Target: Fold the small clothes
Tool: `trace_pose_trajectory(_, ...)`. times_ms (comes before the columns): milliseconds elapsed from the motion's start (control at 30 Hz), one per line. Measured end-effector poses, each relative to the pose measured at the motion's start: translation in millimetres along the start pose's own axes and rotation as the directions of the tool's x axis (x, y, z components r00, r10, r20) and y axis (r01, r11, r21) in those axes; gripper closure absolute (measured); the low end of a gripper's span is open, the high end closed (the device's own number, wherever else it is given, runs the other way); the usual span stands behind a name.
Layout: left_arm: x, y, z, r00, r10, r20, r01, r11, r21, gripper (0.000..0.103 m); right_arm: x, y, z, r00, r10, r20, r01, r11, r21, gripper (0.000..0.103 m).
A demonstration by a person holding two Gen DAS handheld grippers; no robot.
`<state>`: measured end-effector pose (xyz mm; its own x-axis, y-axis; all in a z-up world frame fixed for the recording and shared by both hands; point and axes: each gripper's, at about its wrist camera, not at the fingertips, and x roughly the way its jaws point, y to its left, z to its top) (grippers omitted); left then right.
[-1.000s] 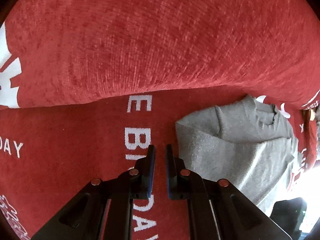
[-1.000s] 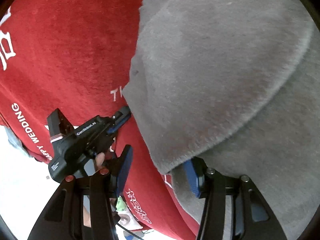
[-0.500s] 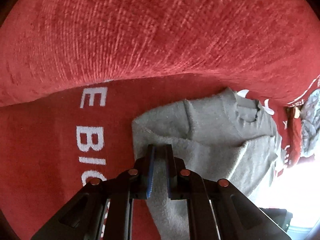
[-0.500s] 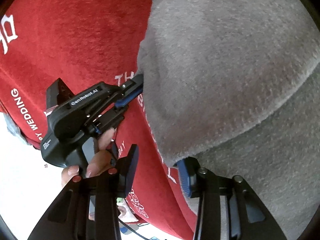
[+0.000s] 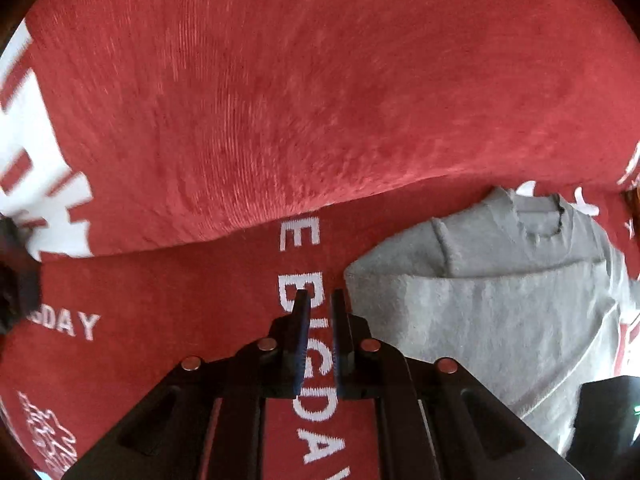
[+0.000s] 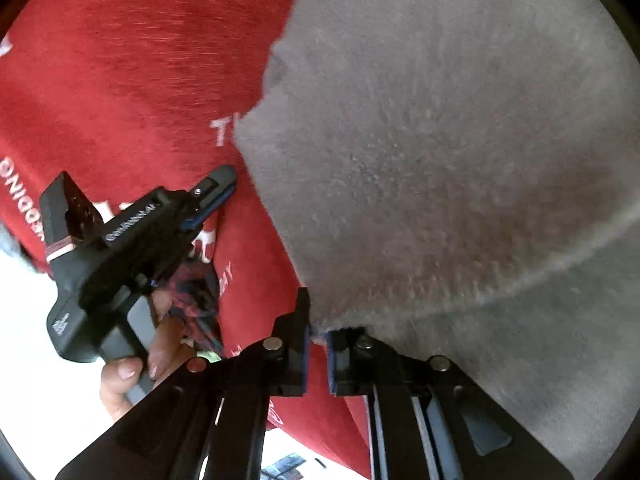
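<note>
A small grey sweater (image 5: 500, 300) lies on a red cloth with white lettering (image 5: 280, 140); one side is folded over. In the left wrist view my left gripper (image 5: 319, 296) is shut and empty, just left of the sweater's edge. In the right wrist view the sweater (image 6: 440, 140) fills the right side. My right gripper (image 6: 318, 330) is shut on the sweater's lower corner. The left gripper (image 6: 222, 184) shows there too, held by a hand, its tip close to the sweater's left edge.
The red cloth rises in a hump (image 5: 320, 80) behind the sweater. A dark blurred object (image 5: 16, 276) sits at the left edge. The cloth's edge and a bright floor (image 6: 32, 360) show at lower left in the right wrist view.
My right gripper has closed on the sweater's corner. My left gripper swung over the sweater, then moved back left off it, still shut.
</note>
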<state>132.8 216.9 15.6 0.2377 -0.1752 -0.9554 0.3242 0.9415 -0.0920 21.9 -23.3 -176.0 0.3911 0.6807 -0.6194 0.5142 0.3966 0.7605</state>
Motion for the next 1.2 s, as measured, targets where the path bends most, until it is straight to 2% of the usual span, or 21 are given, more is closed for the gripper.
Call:
trace_pose_trajectory(33,-7.4,-2.9,-2.5,1.0,-0.008,0.024,0.008,1.0,0.002,0.083,-8.7,1.8,-4.0,1.0,-0.015,-0.004,0.014,1.0,-0.026,0.091)
trace_pose_trajectory(67,-14.8,-6.1,-5.0,0.999,-0.011,0.044,0.011,1.0,0.001,0.059,-18.6,0.9,-9.3,1.0,-0.027,-0.006,0.026,0.998,-0.05,0.091)
trace_pose_trajectory(100,-21.3,-6.4,-6.3,0.998,-0.009,0.056,0.009,1.0,-0.002,0.001,-29.2,1.1,-12.8,0.999,-0.042,-0.006,0.042,0.996,-0.073,0.091)
trace_pose_trajectory(133,-26.7,-9.7,-7.9,0.996,0.005,0.085,-0.005,1.0,-0.007,0.0,-36.5,1.0,-15.7,0.999,-0.053,-0.003,0.052,0.995,-0.088,0.088)
trace_pose_trajectory(167,-29.6,-14.7,-9.2,0.995,0.016,0.095,-0.017,1.0,0.0,0.0,-43.7,-0.5,-18.9,0.997,-0.071,0.003,0.071,0.992,-0.106,0.081)
trace_pose_trajectory(200,-31.1,-20.0,-10.8,0.995,-0.002,0.099,0.001,1.0,0.014,0.0,-54.1,-3.4,-20.8,0.996,-0.088,0.011,0.088,0.989,-0.117,0.076)
trace_pose_trajectory(233,-31.1,-26.8,-10.8,0.994,-0.01,0.105,0.008,1.0,0.016,0.0,-64.9,-7.4,-21.4,0.994,-0.103,0.021,0.105,0.987,-0.121,0.067)
trace_pose_trajectory(267,-30.0,-31.5,-12.0,0.994,-0.016,0.104,0.015,1.0,0.017,0.0,-74.3,-11.3,-22.9,0.992,-0.122,0.033,0.125,0.985,-0.122,0.064)
trace_pose_trajectory(433,-5.4,-46.1,-13.6,0.999,-0.021,0.039,0.021,1.0,-0.008,0.0,-119.4,-33.8,-21.7,0.978,-0.189,0.083,0.198,0.973,-0.12,0.063)
trace_pose_trajectory(533,16.9,-51.0,-16.1,1.0,0.017,-0.024,-0.018,0.999,-0.035,0.0,-131.0,-33.2,-13.1,0.968,-0.223,0.117,0.236,0.966,-0.107,0.062)
trace_pose_trajectory(667,43.7,-38.5,-9.4,0.998,0.025,-0.053,-0.03,0.995,-0.099,0.0,-164.6,-48.3,4.4,0.944,-0.272,0.186,0.29,0.954,-0.073,0.062)
trace_pose_trajectory(800,67.7,-33.0,1.6,0.997,0.052,-0.065,-0.061,0.988,-0.145,0.0,-205.7,-67.3,38.5,0.884,-0.353,0.305,0.368,0.93,0.008,0.062)
trace_pose_trajectory(867,80.7,-39.9,5.3,0.993,0.104,-0.06,-0.111,0.983,-0.143,0.0,-220.2,-75.7,61.5,0.837,-0.413,0.36,0.418,0.906,0.066,0.062)
trace_pose_trajectory(933,95.7,-46.1,7.2,0.986,0.159,-0.059,-0.165,0.978,-0.128,0.0,-226.8,-82.9,80.3,0.813,-0.431,0.391,0.427,0.898,0.102,0.062)
trace_pose_trajectory(967,105.7,-48.3,6.1,0.979,0.192,-0.069,-0.199,0.973,-0.118,0.0,-227.3,-86.3,87.8,0.809,-0.437,0.394,0.428,0.896,0.115,0.064)
trace_pose_trajectory(1000,118.9,-49.3,3.7,0.968,0.233,-0.088,-0.241,0.965,-0.102,0.0,-226.1,-91.0,97.5,0.796,-0.462,0.39,0.448,0.884,0.134,0.071)
trace_pose_trajectory(1033,129.4,-48.0,1.3,0.957,0.273,-0.1,-0.282,0.955,-0.088,0.0,-226.8,-94.3,103.9,0.771,-0.506,0.387,0.491,0.859,0.144,0.094)
trace_pose_trajectory(1067,132.1,-44.4,-0.4,0.962,0.261,-0.078,-0.269,0.957,-0.105,0.0,-232.2,-96.9,107.3,0.752,-0.523,0.401,0.516,0.846,0.136,0.095)
trace_pose_trajectory(1133,135.9,-38.8,0.3,0.959,0.268,-0.088,-0.278,0.952,-0.132,0.0,-236.1,-91.3,109.6,0.696,-0.577,0.427,0.59,0.799,0.117,0.095)
trace_pose_trajectory(1200,134.4,-32.8,-0.8,0.953,0.284,-0.103,-0.297,0.945,-0.136,0.0,-239.3,-87.3,104.8,0.676,-0.599,0.429,0.621,0.777,0.104,0.094)
